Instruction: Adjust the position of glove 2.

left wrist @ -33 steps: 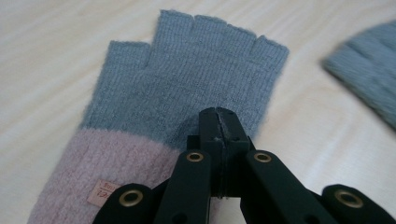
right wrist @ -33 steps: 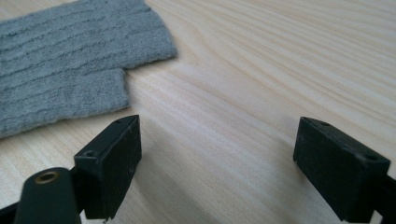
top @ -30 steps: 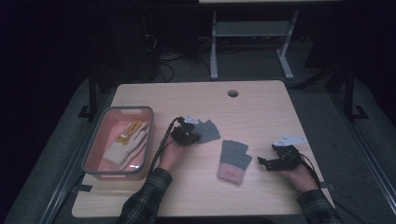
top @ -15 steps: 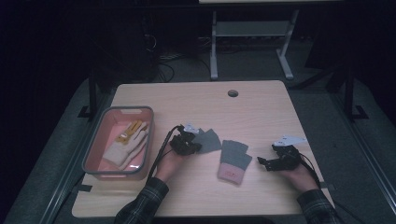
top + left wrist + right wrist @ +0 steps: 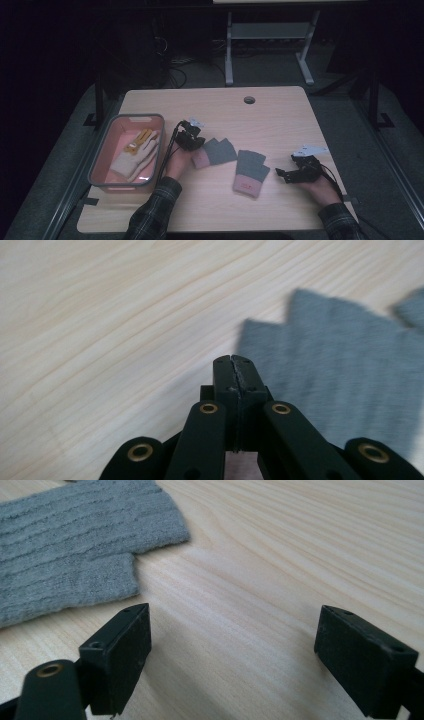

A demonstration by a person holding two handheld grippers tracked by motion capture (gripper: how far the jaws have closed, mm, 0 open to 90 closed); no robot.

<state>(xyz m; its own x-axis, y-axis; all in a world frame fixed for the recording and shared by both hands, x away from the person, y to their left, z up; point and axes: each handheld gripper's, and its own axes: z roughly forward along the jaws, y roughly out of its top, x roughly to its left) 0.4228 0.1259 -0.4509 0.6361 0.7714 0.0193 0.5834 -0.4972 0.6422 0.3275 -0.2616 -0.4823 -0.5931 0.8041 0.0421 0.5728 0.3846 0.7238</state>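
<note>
Two grey fingerless gloves with pink cuffs lie on the wooden table [image 5: 280,125]. One glove [image 5: 216,151] lies just right of my left gripper [image 5: 190,140]. In the left gripper view the left gripper [image 5: 233,360] has its jaws pressed together with nothing between them, and the grey glove [image 5: 340,370] lies flat to its right. The other glove [image 5: 250,171] lies mid-table. My right gripper [image 5: 281,174] rests to its right, pointing at it. In the right gripper view the right gripper [image 5: 235,630] stands open over bare wood, the glove [image 5: 65,545] beyond its left jaw.
A grey-rimmed pink basket [image 5: 100,155] stands at the table's left with a white and yellow pair of gloves [image 5: 135,155] inside. A cable hole [image 5: 249,99] sits near the far edge. Cables and a metal stand lie on the dark floor behind the table.
The glove by the left gripper slid toward the person. The left gripper then drew back to the far left, uncovering the pink cuff. The right gripper has stayed still.
</note>
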